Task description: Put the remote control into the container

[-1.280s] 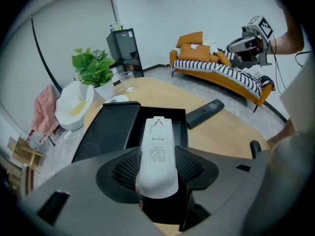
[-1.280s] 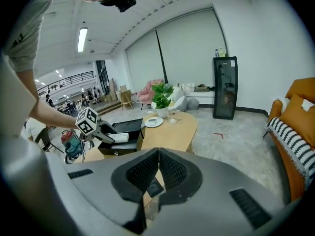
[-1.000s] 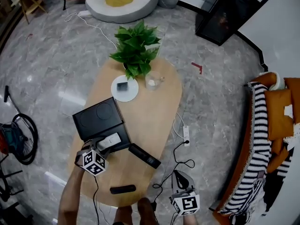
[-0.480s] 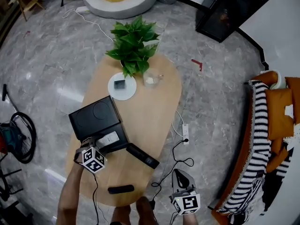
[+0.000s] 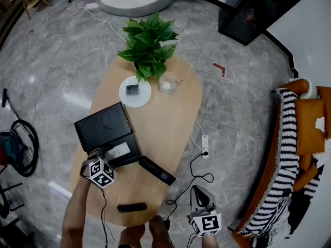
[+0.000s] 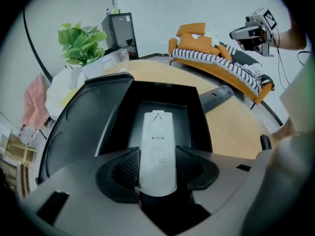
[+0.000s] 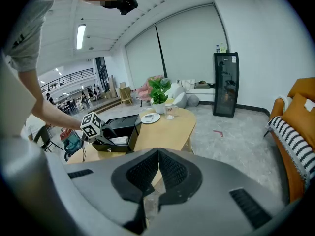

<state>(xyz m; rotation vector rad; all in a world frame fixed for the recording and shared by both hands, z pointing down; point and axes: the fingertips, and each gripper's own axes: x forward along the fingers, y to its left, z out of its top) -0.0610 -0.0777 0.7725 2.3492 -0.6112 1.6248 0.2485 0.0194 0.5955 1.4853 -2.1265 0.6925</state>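
The left tool (image 6: 157,167) is clenched on the white remote control (image 6: 157,144), its pads pressing the two long sides. It holds the remote control tilted down between the walls of the open black container (image 6: 197,124), which sits by the left edge of the worktop (image 5: 165,123), toward the near end. Whether the remote control touches the container's floor cannot be told. A black remote (image 5: 158,170) lies on the worktop just beside the container. The right tool (image 7: 158,167) is clenched on nothing, off the worktop's near right corner.
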